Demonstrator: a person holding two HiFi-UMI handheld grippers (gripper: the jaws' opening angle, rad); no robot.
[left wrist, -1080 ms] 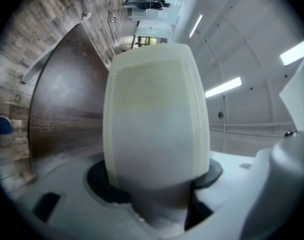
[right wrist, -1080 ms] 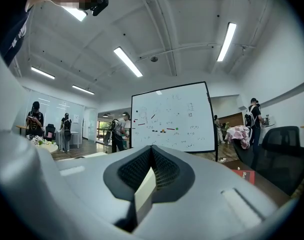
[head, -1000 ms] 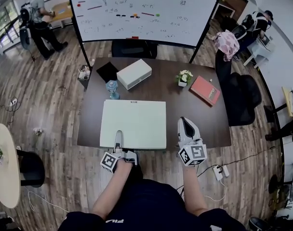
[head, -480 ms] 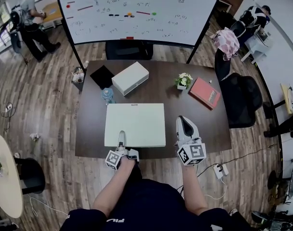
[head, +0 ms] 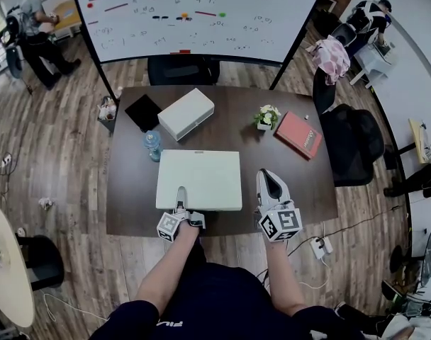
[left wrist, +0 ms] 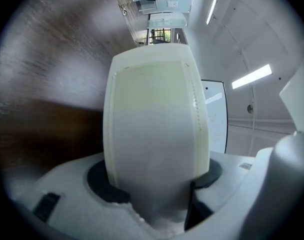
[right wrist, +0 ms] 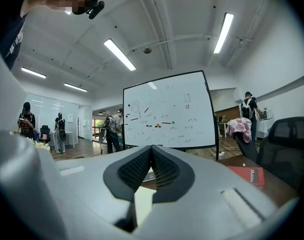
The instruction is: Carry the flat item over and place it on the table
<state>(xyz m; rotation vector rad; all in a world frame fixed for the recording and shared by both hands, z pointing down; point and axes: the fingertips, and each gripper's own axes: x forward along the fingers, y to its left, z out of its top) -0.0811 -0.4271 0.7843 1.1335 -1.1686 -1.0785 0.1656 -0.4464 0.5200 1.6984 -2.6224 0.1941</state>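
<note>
The flat item (head: 198, 179) is a large pale white board lying level over the dark table (head: 300, 183), its near edge inside the table's front edge. My left gripper (head: 180, 198) is shut on the middle of that near edge. In the left gripper view the board (left wrist: 154, 129) fills the space between the jaws. Whether the board rests on the tabletop I cannot tell. My right gripper (head: 266, 181) hovers to the right of the board, over the table's front right part. Its pads (right wrist: 162, 170) meet with nothing held.
Behind the board stand a water bottle (head: 152, 144), a white box (head: 186, 113), a black tablet (head: 143, 112), a small flower pot (head: 267, 116) and a red book (head: 299, 134). A whiteboard (head: 194, 13) stands beyond the table, with black chairs (head: 346, 144) at the right.
The board has moved forward from overhanging the table's front edge to lying fully over the tabletop. Both grippers have advanced with it toward the table.
</note>
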